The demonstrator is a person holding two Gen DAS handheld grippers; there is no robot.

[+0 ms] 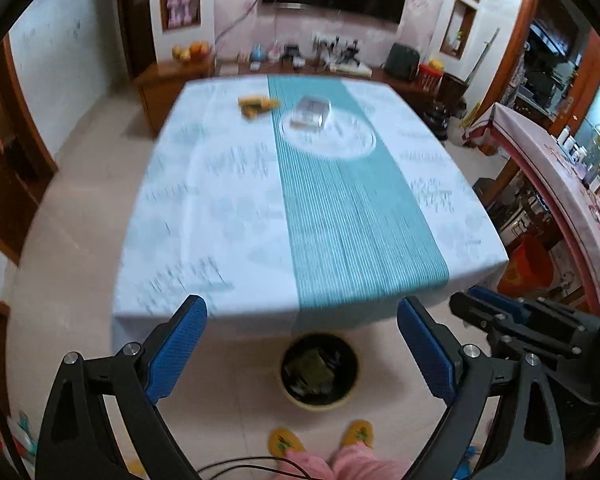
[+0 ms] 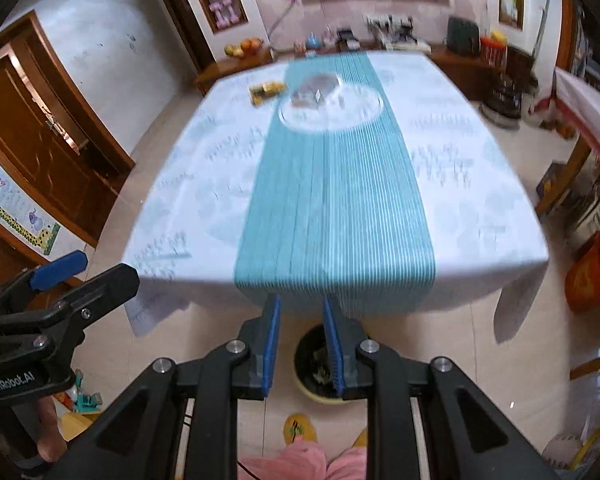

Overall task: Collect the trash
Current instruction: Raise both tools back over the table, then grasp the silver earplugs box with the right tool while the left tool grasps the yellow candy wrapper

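While some trash is already lying in the bin [image 1: 319,368] on the floor at 6 o'clock, a yellow wrapper [image 1: 257,105] and a clear packet [image 1: 310,113] are still waiting at 12 o'clock on the table [image 1: 228,200], so the task is looking partly done. The left gripper [image 1: 302,354] is hanging wide apart and empty, and the right gripper [image 2: 301,350] is standing nearly closed, gripping nothing.

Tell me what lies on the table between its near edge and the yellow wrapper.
Nothing but cloth: both wrist views show only bare tablecloth and teal runner between the near edge and the yellow wrapper.
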